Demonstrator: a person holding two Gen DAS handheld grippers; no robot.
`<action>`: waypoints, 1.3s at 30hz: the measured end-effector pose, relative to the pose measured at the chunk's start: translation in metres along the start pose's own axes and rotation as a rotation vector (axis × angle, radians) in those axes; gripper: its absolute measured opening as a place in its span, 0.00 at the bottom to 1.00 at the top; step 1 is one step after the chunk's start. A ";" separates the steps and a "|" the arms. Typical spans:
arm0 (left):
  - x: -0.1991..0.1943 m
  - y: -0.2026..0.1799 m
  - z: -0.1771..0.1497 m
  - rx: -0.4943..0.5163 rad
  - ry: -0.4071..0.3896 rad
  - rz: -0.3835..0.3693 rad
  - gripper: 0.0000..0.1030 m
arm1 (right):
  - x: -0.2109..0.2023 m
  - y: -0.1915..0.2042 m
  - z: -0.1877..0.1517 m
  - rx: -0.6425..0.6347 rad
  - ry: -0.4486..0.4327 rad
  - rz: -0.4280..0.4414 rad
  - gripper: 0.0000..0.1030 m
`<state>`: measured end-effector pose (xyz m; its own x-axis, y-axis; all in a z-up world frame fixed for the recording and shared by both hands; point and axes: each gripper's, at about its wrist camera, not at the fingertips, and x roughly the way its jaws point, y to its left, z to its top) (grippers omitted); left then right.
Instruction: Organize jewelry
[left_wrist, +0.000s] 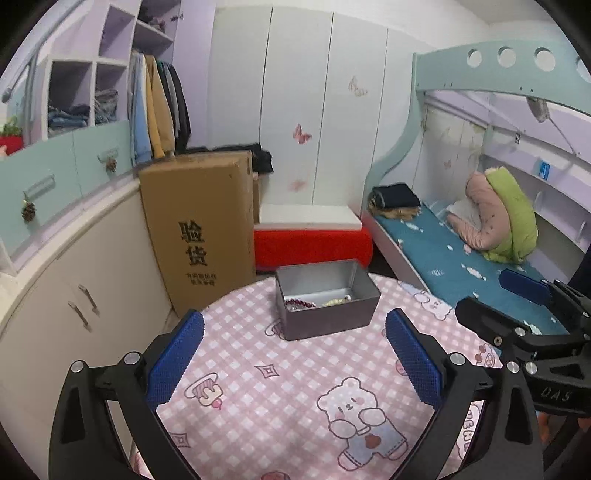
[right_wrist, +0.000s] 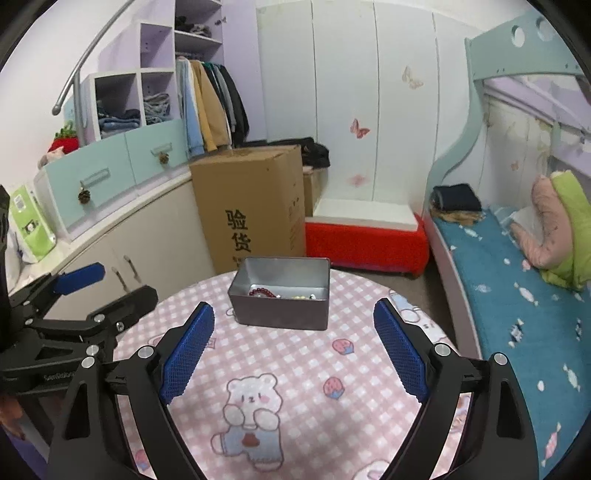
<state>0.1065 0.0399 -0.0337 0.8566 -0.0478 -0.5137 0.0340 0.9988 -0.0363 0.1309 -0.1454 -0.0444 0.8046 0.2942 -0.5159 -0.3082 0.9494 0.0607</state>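
Note:
An open grey metal tin (left_wrist: 332, 321) (right_wrist: 282, 314) stands at the far side of a round table with a pink checked bear cloth (left_wrist: 288, 398) (right_wrist: 295, 373). Inside lie a dark red bead bracelet (left_wrist: 300, 304) (right_wrist: 261, 292) and pale beaded jewelry (left_wrist: 338, 300) (right_wrist: 303, 296). My left gripper (left_wrist: 293, 332) is open and empty, a little short of the tin. My right gripper (right_wrist: 293, 325) is open and empty, also just short of the tin. Each gripper shows at the edge of the other's view, the right one (left_wrist: 491, 295) and the left one (right_wrist: 99, 284).
A tall cardboard box (left_wrist: 201, 229) (right_wrist: 255, 206) stands behind the table on the left. A red bench (left_wrist: 314, 245) (right_wrist: 365, 240) lies behind the tin. A bunk bed with a blue mattress (left_wrist: 454, 258) (right_wrist: 517, 295) runs along the right. Cabinets (left_wrist: 92, 291) line the left.

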 end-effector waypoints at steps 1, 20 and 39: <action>-0.005 -0.002 0.000 0.003 -0.010 0.008 0.93 | -0.007 0.002 -0.001 -0.002 -0.007 -0.006 0.83; -0.122 -0.025 -0.007 0.039 -0.320 0.079 0.93 | -0.127 0.026 -0.010 -0.015 -0.208 -0.050 0.88; -0.154 -0.037 -0.012 0.060 -0.405 0.075 0.93 | -0.163 0.025 -0.020 -0.002 -0.279 -0.068 0.90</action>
<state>-0.0332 0.0097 0.0365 0.9907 0.0219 -0.1342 -0.0161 0.9989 0.0444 -0.0181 -0.1717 0.0241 0.9319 0.2487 -0.2641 -0.2493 0.9679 0.0316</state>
